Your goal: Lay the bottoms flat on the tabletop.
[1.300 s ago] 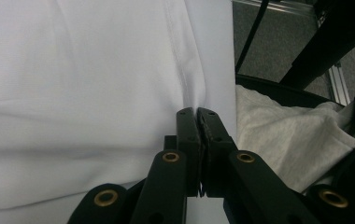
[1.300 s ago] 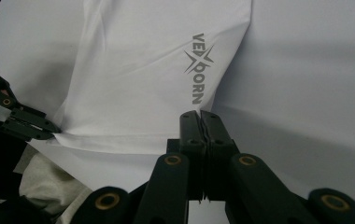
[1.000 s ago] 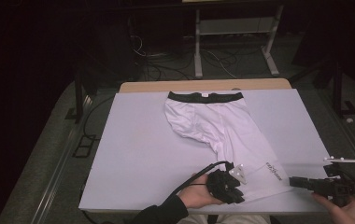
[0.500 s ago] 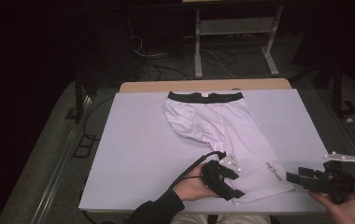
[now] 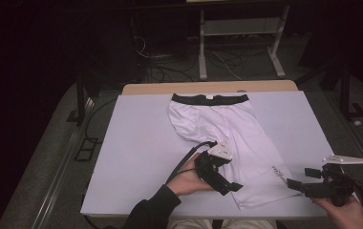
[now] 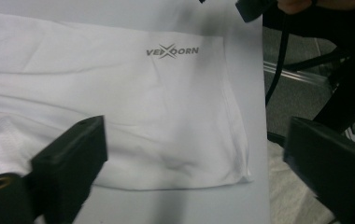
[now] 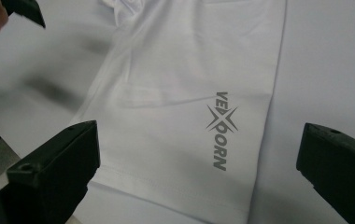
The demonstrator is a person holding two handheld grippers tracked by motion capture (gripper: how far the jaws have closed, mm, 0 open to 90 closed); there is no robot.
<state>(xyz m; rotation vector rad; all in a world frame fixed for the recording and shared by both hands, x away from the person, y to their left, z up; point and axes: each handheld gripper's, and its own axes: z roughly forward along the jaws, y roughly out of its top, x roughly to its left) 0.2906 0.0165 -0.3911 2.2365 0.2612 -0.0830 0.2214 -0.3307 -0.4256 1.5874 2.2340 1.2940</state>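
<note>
1. White compression shorts (image 5: 227, 138) lay flat on the pale table (image 5: 132, 157), black waistband (image 5: 210, 98) at the far edge.
2. The left gripper (image 5: 229, 186) hovered over the near leg hem, its jaws having just opened wide, nothing between them.
3. The right gripper (image 5: 292, 183), likewise just opened and empty, stood just beside the grey logo (image 5: 279, 173).

The white stretch-fabric shorts with a black waistband (image 5: 227, 131) are partly covered in the high view: the left tongs (image 5: 227, 183) and the hand holding them hide the near inner edge of the leg. In the left gripper view the shorts run off the left edge. In the high view the grey printed logo (image 5: 280, 172) is too small to read.
</note>
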